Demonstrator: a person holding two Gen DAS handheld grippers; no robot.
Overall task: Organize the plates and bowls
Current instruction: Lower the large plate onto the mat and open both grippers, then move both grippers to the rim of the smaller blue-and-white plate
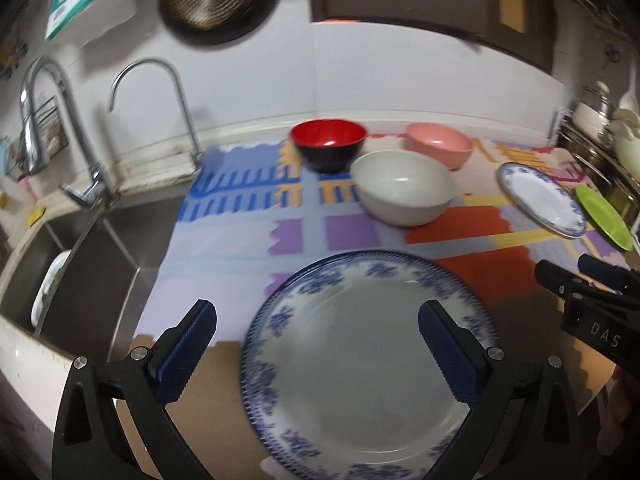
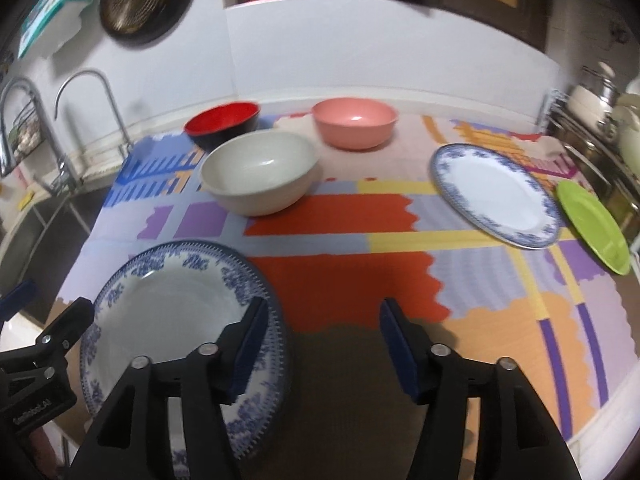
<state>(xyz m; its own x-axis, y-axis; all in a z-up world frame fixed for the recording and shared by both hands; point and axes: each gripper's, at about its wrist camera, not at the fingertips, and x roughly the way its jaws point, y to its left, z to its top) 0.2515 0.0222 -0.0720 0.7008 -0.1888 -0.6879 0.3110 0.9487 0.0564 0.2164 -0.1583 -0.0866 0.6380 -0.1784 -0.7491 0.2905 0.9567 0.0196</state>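
Both grippers gape, holding nothing: left gripper (image 1: 318,340) over the near plate (image 1: 360,360); right gripper (image 2: 322,340) has it at nine o'clock.

Three bowls (image 2: 260,172) behind near plate (image 2: 176,320); two plates (image 2: 496,196) right

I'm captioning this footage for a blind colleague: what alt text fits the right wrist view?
The open right gripper hovers over a colourful mat, its left finger above a large blue-patterned plate. Beyond sit a white bowl, red bowl, pink bowl, a second blue-patterned plate and a green plate.
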